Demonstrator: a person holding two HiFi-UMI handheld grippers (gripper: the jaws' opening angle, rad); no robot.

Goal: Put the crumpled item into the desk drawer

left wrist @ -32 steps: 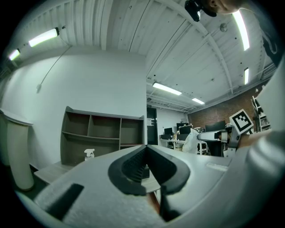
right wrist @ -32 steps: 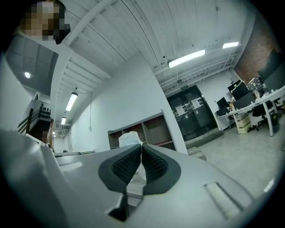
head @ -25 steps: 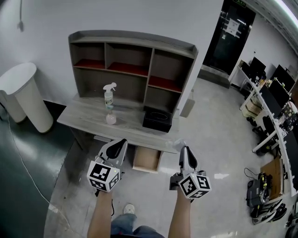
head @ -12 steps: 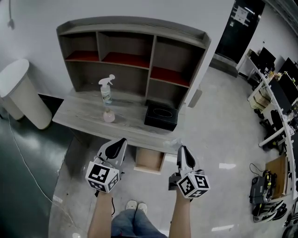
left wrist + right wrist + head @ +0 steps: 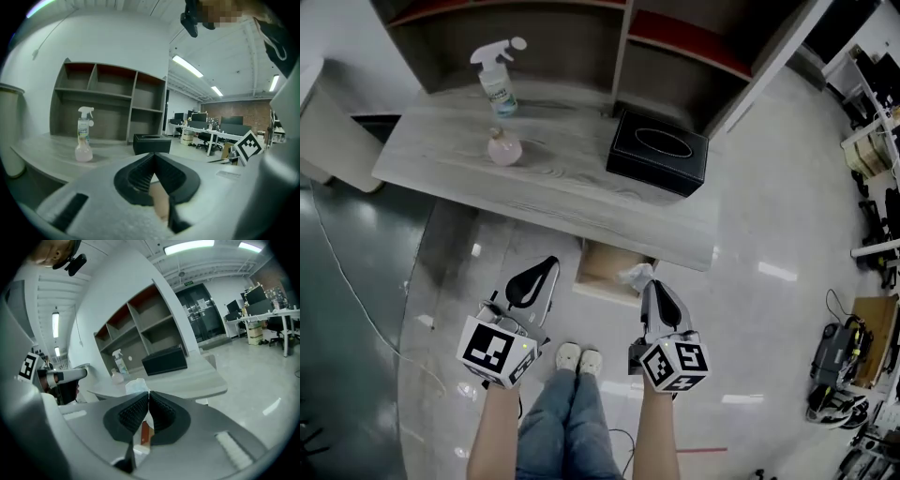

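Your left gripper [image 5: 542, 272] hangs idle, jaws pressed together on nothing. Ahead of it and to its right, the desk drawer [image 5: 602, 267] stands open under the desk [image 5: 553, 183]. Your right gripper [image 5: 650, 286] pinches the crumpled tissue [image 5: 636, 275] at its tips, near the drawer's front corner. You seem to be mid-carry. Next, bring the tissue over the drawer's hollow, then release.

One spray bottle [image 5: 499, 94], one black box [image 5: 658, 155], one crumpled tissue [image 5: 636, 276], one drawer [image 5: 602, 267].
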